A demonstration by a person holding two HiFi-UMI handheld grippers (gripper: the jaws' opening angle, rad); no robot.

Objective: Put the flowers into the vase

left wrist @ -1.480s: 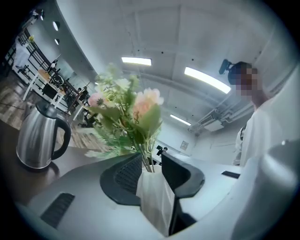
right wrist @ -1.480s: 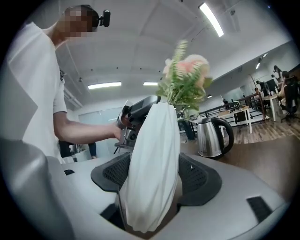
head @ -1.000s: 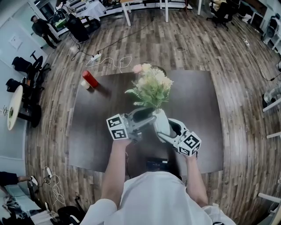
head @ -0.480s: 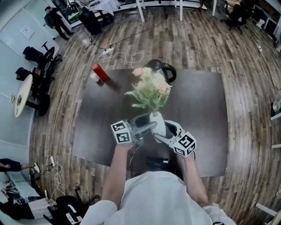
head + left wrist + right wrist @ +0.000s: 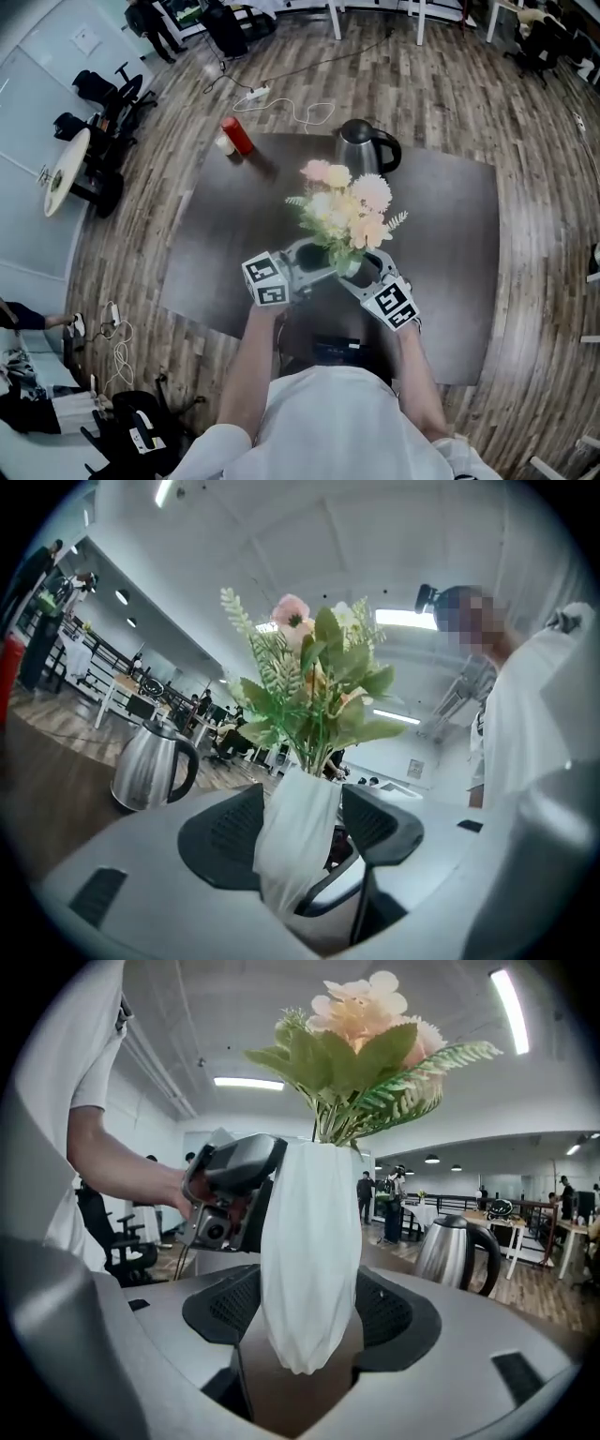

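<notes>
We are gripping the white vase (image 5: 309, 1241) in our right gripper's (image 5: 311, 1314) jaws at the tabletop's (image 5: 450, 244) near side, flowers (image 5: 347, 211) standing in it. Our left gripper's (image 5: 302, 832) jaws have just been opening and are standing wide around the vase.

Dark table (image 5: 450, 216), steel kettle (image 5: 361, 147), red bottle (image 5: 235, 136), black device (image 5: 335, 349)
</notes>
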